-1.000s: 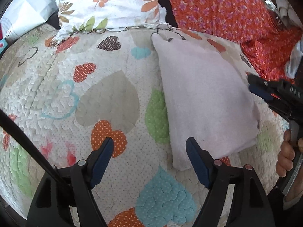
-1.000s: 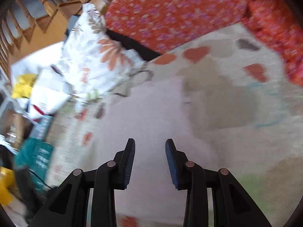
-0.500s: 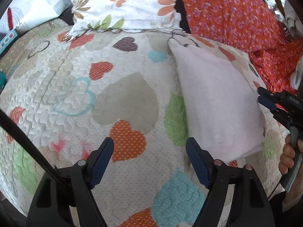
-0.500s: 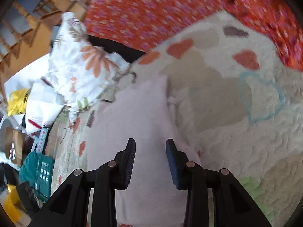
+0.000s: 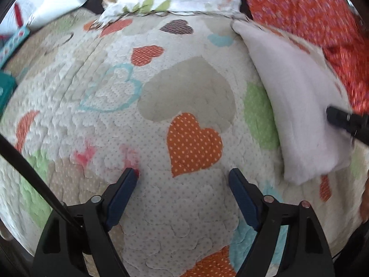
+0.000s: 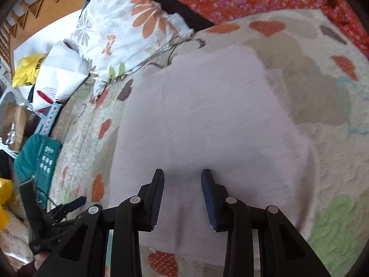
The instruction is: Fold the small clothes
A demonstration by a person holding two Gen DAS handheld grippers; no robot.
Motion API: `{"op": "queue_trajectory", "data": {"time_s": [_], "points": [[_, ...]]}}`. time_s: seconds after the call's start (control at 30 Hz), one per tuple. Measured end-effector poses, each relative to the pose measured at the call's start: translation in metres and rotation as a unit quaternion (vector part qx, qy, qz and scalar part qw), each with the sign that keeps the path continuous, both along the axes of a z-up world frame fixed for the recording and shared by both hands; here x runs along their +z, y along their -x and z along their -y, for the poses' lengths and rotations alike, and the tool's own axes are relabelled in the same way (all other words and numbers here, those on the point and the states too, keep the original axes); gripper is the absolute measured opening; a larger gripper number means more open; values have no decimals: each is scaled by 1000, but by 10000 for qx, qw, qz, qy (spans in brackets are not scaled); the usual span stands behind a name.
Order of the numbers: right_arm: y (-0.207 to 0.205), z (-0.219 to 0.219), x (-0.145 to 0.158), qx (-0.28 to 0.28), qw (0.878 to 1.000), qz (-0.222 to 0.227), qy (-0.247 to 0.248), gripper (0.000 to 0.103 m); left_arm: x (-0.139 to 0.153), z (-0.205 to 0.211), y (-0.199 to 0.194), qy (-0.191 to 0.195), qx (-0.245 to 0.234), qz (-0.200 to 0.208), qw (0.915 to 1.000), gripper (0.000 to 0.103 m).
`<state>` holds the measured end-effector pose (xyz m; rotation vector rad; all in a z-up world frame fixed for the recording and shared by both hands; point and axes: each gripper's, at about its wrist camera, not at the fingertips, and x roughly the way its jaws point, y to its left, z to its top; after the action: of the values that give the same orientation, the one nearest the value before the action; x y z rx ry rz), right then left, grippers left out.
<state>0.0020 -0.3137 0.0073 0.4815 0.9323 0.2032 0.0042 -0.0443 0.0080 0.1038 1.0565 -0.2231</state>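
The folded white cloth (image 6: 207, 120) lies near the bed's (image 5: 115, 120) right edge, right gripper (image 6: 182, 180) released above it, left gripper (image 5: 183, 179) widening over bare quilt; next probably pinching an edge to fold again.

We find ourselves in a home bedroom: a bed under a heart-patterned quilt (image 5: 189, 92), a floral pillow (image 6: 124, 30) at its far edge, wooden stair railing (image 6: 34, 2) beyond.

left gripper (image 5: 183, 177) — black frame, blue fingers (image 5: 122, 194) | right gripper (image 6: 182, 180) — same, silver rivets
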Motion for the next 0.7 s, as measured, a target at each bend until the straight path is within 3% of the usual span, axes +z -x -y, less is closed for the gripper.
{"op": "queue_trajectory", "data": {"time_s": [0.13, 0.33, 0.7], "points": [[3, 2, -2, -32, 10000, -46, -21, 37, -3, 1, 1, -102, 116, 62, 9999, 96], [4, -3, 0, 22, 9998, -59, 200, 38, -5, -1, -2, -131, 226, 100, 9996, 103], [6, -11, 1, 114, 9987, -42, 493, 41, -7, -2, -1, -129, 318, 239, 9991, 103]]}}
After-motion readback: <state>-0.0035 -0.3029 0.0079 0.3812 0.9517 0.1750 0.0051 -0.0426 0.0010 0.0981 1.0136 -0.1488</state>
